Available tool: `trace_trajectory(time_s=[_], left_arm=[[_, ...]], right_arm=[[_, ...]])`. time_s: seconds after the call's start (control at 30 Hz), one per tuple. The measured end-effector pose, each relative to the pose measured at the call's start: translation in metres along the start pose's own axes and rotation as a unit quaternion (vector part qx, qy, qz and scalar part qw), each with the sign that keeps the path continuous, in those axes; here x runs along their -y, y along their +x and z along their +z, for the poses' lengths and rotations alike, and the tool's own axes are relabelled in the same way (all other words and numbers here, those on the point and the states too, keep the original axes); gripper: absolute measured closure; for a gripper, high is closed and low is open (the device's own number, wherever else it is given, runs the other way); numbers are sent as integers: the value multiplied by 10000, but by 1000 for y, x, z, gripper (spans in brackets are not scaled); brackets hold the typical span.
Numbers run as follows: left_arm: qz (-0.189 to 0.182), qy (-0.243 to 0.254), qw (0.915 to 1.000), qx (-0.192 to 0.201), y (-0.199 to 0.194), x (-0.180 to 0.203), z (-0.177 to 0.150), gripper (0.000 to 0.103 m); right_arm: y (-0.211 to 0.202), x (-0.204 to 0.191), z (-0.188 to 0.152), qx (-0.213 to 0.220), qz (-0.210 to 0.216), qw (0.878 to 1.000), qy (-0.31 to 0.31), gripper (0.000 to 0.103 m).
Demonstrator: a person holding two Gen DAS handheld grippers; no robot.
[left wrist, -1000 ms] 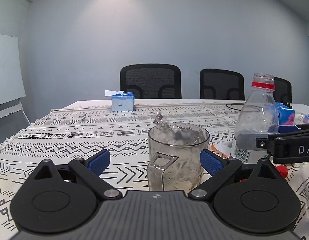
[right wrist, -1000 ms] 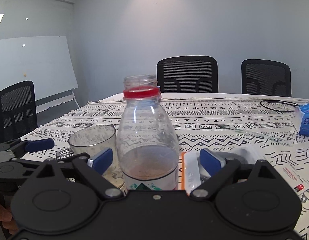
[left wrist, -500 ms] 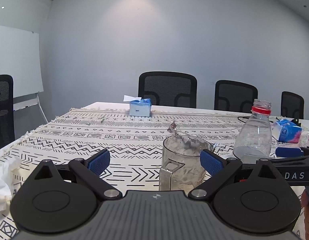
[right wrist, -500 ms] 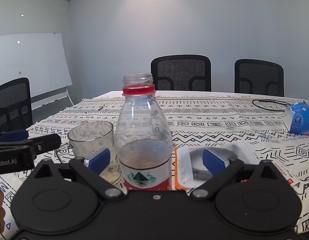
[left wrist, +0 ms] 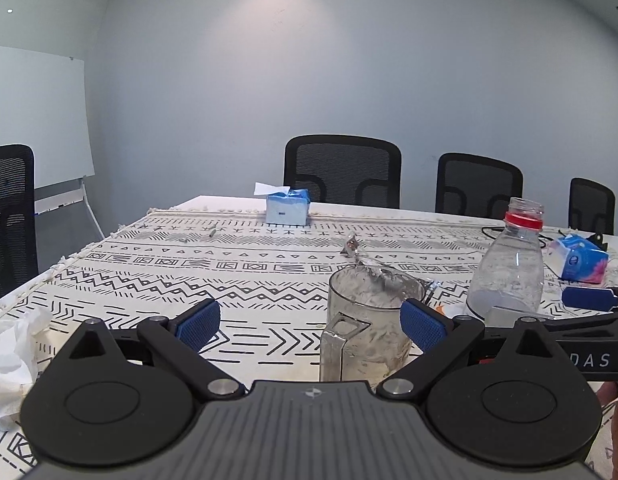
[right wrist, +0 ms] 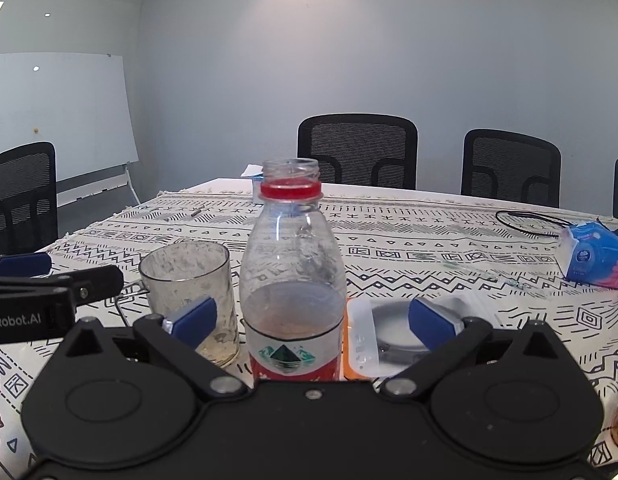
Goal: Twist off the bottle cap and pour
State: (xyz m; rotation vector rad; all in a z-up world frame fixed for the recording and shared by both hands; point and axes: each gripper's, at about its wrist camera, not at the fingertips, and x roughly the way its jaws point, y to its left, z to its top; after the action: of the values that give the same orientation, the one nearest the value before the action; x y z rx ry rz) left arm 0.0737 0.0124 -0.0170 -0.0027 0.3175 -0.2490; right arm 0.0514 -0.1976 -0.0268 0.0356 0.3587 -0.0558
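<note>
On a table covered with a cream cloth (right wrist: 429,240) printed in black zigzags and triangles, a clear plastic bottle (right wrist: 293,272) stands upright, its long axis vertical, directly ahead of the right gripper (right wrist: 311,316) and centred in the gap between that gripper's blue-padded fingers, which are spread wide and touch nothing. The bottle's mouth is open with no cap on it; a red ring circles the neck, a red and white label wraps the base, and a shallow layer of brownish liquid sits low inside. Just to its left stands a clear measuring cup (right wrist: 189,296), smeared and cloudy, with a handle and a thin pale residue at the bottom. From the left wrist view, the left gripper (left wrist: 311,318) is likewise spread wide and holds nothing; the measuring cup (left wrist: 369,320) stands ahead of it near its right fingertip, and the bottle (left wrist: 509,268) is further right. The right gripper is judged the nearer to the bottle, so it would close on the smooth rounded body to lift and tip it leftward toward the cup. A flat plastic packet (right wrist: 369,336) lies just right of the bottle.
</note>
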Motion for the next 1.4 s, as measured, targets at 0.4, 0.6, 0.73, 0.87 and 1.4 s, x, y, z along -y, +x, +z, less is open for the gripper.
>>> trace_trajectory(time_s=[0.4,0.6,0.73,0.87,1.4], left_arm=[[-4,24,10000,-58,-1,1,1,5],[11,19,10000,-97,0,3,0,5],[18,32,9999,-120,-1,5,-1,5],[11,0,9998,-209,-2,4,0,5],[-51,10,9996,-272,-14,8,3,5]], right_arm=[[3,1,0,-231,90,9996,98,0],[0,2,2,-216,127,9996,144,0],[-1,2,2,-221,93,9996,142,0],[-3,1,3,-317,50,9994,137,0],[-12,-6,4,-522,-71,9986,96,0]])
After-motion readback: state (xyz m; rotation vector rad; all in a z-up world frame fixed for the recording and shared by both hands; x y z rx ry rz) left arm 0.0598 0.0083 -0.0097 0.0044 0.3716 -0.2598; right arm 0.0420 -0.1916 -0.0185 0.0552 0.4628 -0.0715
